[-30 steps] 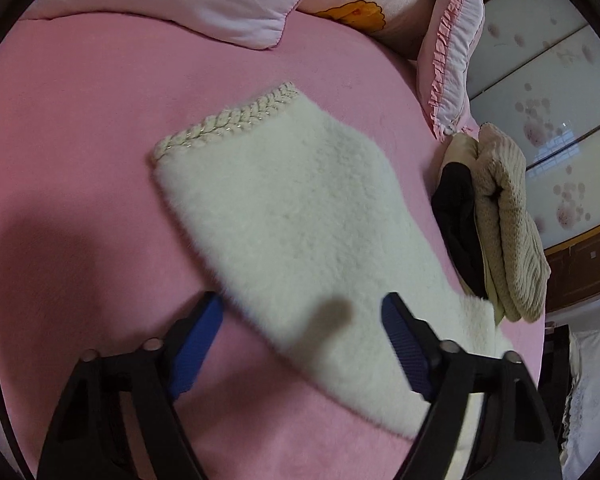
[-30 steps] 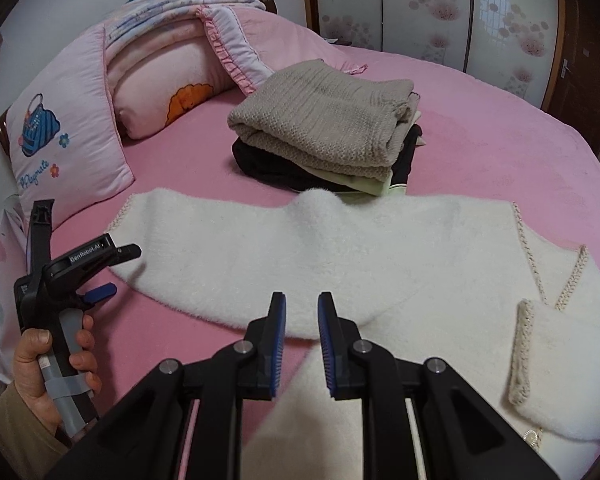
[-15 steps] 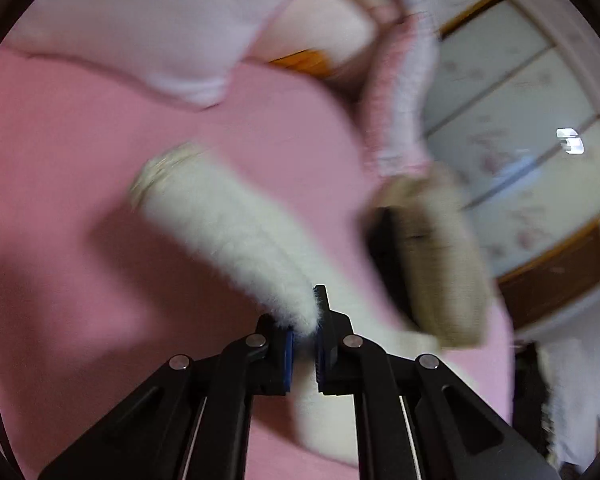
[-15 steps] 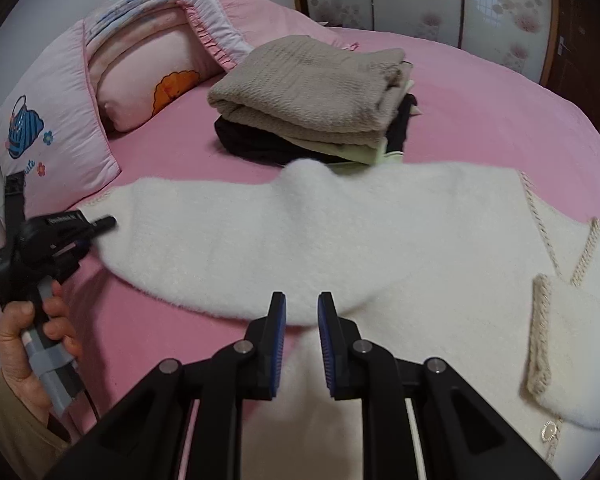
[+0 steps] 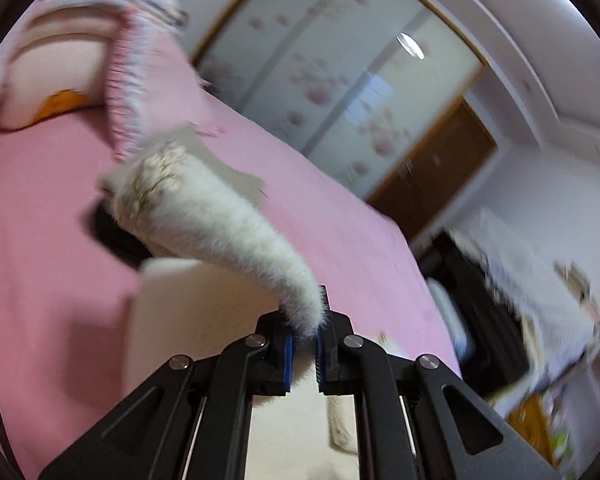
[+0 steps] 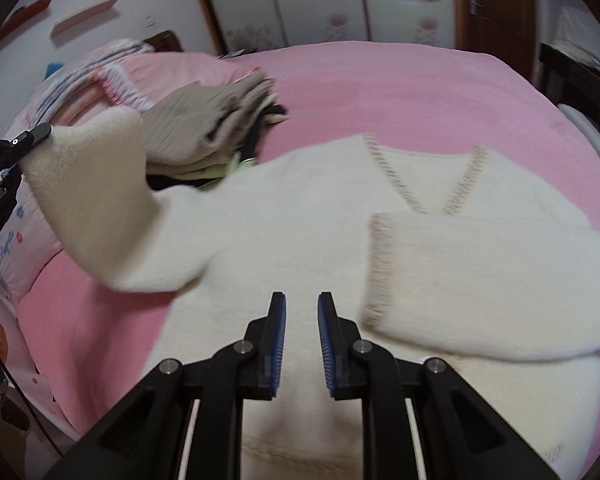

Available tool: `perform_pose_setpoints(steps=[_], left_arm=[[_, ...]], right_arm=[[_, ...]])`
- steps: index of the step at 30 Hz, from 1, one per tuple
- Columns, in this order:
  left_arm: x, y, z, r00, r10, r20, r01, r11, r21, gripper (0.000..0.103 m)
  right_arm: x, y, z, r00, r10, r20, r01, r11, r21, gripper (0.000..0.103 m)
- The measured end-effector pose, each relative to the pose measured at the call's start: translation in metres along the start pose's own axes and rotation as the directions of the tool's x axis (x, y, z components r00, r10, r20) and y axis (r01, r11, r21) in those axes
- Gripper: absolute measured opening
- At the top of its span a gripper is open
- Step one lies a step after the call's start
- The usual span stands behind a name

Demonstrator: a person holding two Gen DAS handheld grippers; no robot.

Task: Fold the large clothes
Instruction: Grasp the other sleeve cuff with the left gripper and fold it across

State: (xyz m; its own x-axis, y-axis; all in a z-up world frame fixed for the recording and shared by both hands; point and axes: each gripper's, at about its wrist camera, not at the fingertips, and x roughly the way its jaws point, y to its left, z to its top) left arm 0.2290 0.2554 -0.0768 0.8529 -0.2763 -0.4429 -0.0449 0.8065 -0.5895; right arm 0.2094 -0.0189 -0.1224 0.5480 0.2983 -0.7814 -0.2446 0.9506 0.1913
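Observation:
A fluffy cream sweater lies face up on the pink bed. Its right sleeve is folded across the chest. My left gripper is shut on the left sleeve and holds it lifted off the bed, cuff hanging away from me. In the right wrist view that raised sleeve hangs from the left gripper at the far left. My right gripper hovers over the sweater's lower body, jaws a narrow gap apart, holding nothing.
A stack of folded clothes, beige on top of black, sits just behind the sweater's left shoulder. Pink pillows are at the bed's head. A wardrobe and wooden door stand beyond the bed.
My left gripper shut on the left sleeve and lifted it off the bed, swinging it up and inward. My right gripper moved forward over the sweater's body.

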Motion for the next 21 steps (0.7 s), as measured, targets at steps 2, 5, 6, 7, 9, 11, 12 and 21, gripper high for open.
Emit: perform_pose_setpoints(steps=[2,5,6,7,9,11,12,21], left_arm=[[0.023,-0.022,-0.015,0.998,-0.014,-0.066,0.017,0.999,0.035,0.006],[0.068,-0.051,-0.046,0.983,-0.008,-0.185,0.023,0.996,0.081,0.006],[0.083,-0.057,-0.059,0.974,-0.001,-0.225,0.021,0.996,0.087,0.006],[0.096,-0.061,-0.072,0.965,0.008,-0.260,0.018,0.995,0.095,0.006],[0.121,-0.067,-0.101,0.944,0.037,-0.327,0.001,0.993,0.115,0.006],[0.138,-0.072,-0.127,0.926,0.060,-0.374,-0.009,0.991,0.136,0.006],[0.146,-0.076,-0.138,0.918,0.073,-0.389,-0.015,0.989,0.149,0.007],[0.142,-0.092,-0.168,0.879,0.113,-0.464,0.025,0.959,0.281,0.043]], right_arm=[[-0.006,-0.024,-0.003,1.000,-0.022,0.008,0.022,0.999,0.035,0.016],[-0.014,-0.059,-0.009,0.999,-0.050,0.012,0.049,0.995,0.086,0.016],[-0.016,-0.065,-0.011,0.998,-0.056,0.012,0.054,0.994,0.095,0.016],[-0.017,-0.074,-0.013,0.998,-0.064,0.013,0.062,0.993,0.105,0.016],[-0.020,-0.086,-0.018,0.997,-0.078,0.013,0.076,0.991,0.113,0.016],[-0.022,-0.099,-0.024,0.995,-0.096,0.013,0.094,0.988,0.120,0.016],[-0.022,-0.104,-0.026,0.995,-0.101,0.011,0.099,0.988,0.122,0.016],[-0.015,-0.108,-0.034,0.996,-0.084,-0.014,0.085,0.989,0.118,0.016]])
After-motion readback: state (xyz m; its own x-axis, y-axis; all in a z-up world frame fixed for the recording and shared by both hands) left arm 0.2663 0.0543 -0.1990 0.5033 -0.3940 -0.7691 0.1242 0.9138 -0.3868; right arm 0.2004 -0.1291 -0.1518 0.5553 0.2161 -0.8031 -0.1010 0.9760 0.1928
